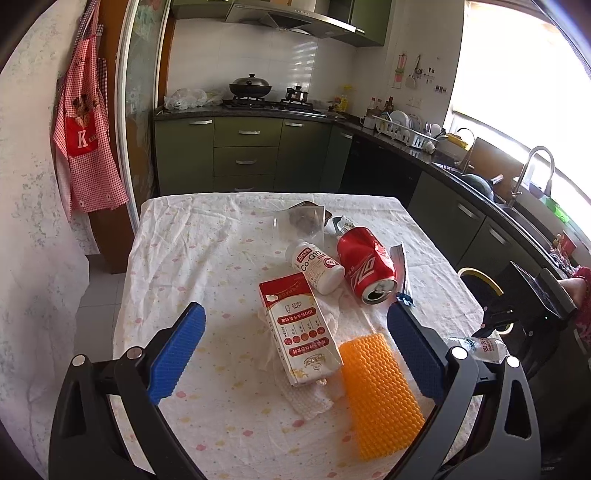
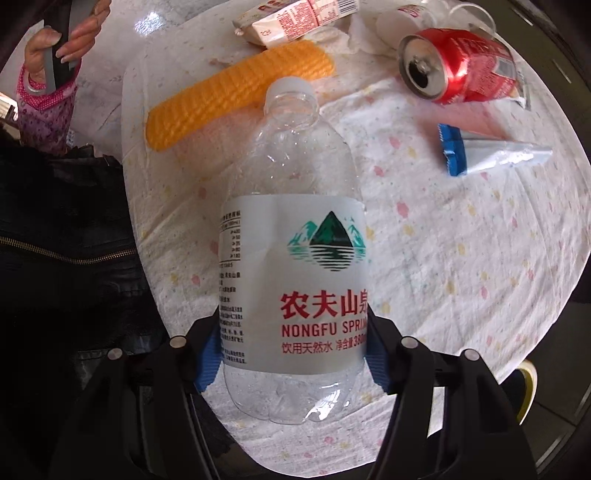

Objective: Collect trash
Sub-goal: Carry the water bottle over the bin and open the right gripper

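Crinkled clear plastic bottle [image 2: 295, 236] in right gripper [image 2: 291, 354], dented red can [image 2: 461, 66]

Cloth-covered table [image 1: 184, 258] with crushed can [image 1: 365, 266], carton [image 1: 299, 328], orange sponge [image 1: 380, 395].

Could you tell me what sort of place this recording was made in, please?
Most likely a home kitchen: a gas stove with a wok on it under a range hood, a dish rack on the counter, and a sink tap by the window.

Green kitchen cabinets [image 1: 243, 147], white tiled wall [image 1: 236, 55], bright window [image 1: 524, 74], red checked apron [image 1: 86, 136] hanging.
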`<state>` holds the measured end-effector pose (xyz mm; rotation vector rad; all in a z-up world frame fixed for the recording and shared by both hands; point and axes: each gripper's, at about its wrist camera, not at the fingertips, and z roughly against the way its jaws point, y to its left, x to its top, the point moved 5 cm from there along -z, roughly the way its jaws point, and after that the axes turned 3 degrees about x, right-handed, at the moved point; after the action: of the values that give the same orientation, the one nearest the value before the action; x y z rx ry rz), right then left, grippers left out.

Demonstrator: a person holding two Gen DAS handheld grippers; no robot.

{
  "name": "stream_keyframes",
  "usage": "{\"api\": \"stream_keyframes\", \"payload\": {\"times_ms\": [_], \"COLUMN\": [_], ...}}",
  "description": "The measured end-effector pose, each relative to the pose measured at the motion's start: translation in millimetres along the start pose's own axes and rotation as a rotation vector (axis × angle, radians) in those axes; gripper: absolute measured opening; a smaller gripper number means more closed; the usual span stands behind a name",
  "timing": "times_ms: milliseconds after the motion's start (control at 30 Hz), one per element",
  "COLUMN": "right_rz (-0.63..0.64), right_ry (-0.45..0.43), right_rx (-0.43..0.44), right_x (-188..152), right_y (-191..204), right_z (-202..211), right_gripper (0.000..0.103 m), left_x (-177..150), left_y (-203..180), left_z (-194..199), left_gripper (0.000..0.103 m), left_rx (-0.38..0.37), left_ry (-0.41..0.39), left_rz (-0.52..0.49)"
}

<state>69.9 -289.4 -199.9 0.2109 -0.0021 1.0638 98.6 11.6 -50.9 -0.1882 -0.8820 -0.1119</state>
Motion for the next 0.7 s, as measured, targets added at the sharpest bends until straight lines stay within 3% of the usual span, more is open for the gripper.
{"api": "stream_keyframes", "payload": {"times_ms": [267, 400, 533, 700], "right_rz": [-0.179, -0.335, -0.564, -0.822], "right_ry": [-0.181, -0.274, -0.249, -0.187], "right_rx": [-0.041, -0.115, -0.204, -0.225], "right_x": [-51.0, -85.4, -142.1, -198.9], "right_y": [-23.7, -51.9, -98.6, -151.1], "right_z": [23.2, 58.7, 73.9, 65.8], "right_gripper": [0.061, 0.061, 0.061, 0.061], "left_x": [0.6, 2.7, 4.2, 4.3], "left_y": [-16.1, -24.7, -33.0, -47.1], "left_z": [-1.8, 0.5, 0.6, -3.7], "left_gripper": [0.097, 0.097, 0.097, 0.097], "left_rx": [-0.028, -0.043, -0.059, -0.079], "left_ry": [0.001, -0.004, -0.005, 0.001], "left_rz": [-0.030, -0.050, -0.069, -0.093]}}
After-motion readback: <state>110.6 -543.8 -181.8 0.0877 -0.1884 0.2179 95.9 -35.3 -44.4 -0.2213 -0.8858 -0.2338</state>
